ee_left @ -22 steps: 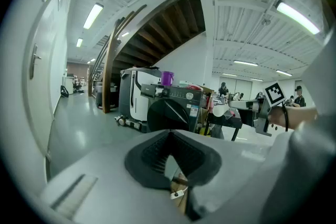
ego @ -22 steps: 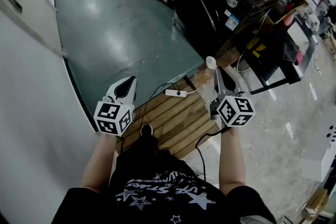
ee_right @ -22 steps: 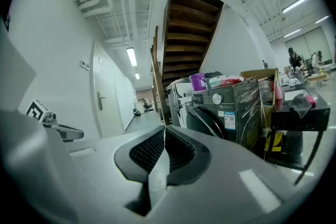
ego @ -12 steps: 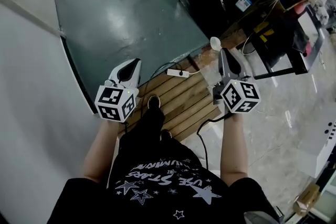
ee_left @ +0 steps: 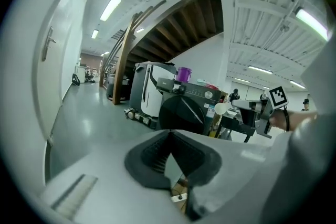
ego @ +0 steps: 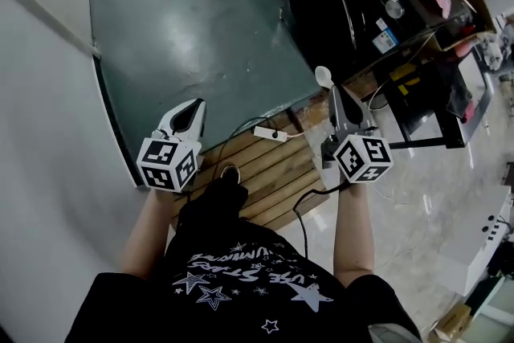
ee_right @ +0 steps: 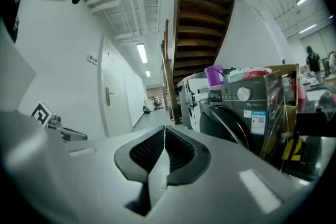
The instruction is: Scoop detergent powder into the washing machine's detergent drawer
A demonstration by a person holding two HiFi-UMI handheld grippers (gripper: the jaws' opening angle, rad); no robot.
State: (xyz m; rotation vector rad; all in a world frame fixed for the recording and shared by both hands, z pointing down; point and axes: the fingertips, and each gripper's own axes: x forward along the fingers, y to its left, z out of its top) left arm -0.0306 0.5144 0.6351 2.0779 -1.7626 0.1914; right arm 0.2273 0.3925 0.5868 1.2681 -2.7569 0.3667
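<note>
The washing machine (ego: 341, 8), dark and front-loading, stands well ahead of the person in the head view, past a slatted wooden platform (ego: 269, 177) with a power strip (ego: 269, 134) and trailing cable on it; its detergent drawer cannot be picked out from here. The right hand-held gripper (ego: 337, 96) is closed on the handle of a white scoop (ego: 323, 76), whose bowl sticks out beyond the tips, while the left hand-held gripper (ego: 189, 112) is held level beside it, empty. In the left gripper view the left hand-held gripper (ee_left: 169, 136) has its pads meeting at the tips with nothing between them, and the scoop (ee_left: 220, 108) shows as a pale round bowl near the machine's door (ee_left: 181, 113); whether it carries powder is too small to tell. In the right gripper view the right hand-held gripper (ee_right: 164, 134) is pressed together, seemingly on a thin pale strip that is probably the handle, and the control panel (ee_right: 247, 94) faces it. The main risks are a loaded scoop tipping on the walk and spilling powder, the thin handle twisting in the grip, or a foot catching the cable.
</note>
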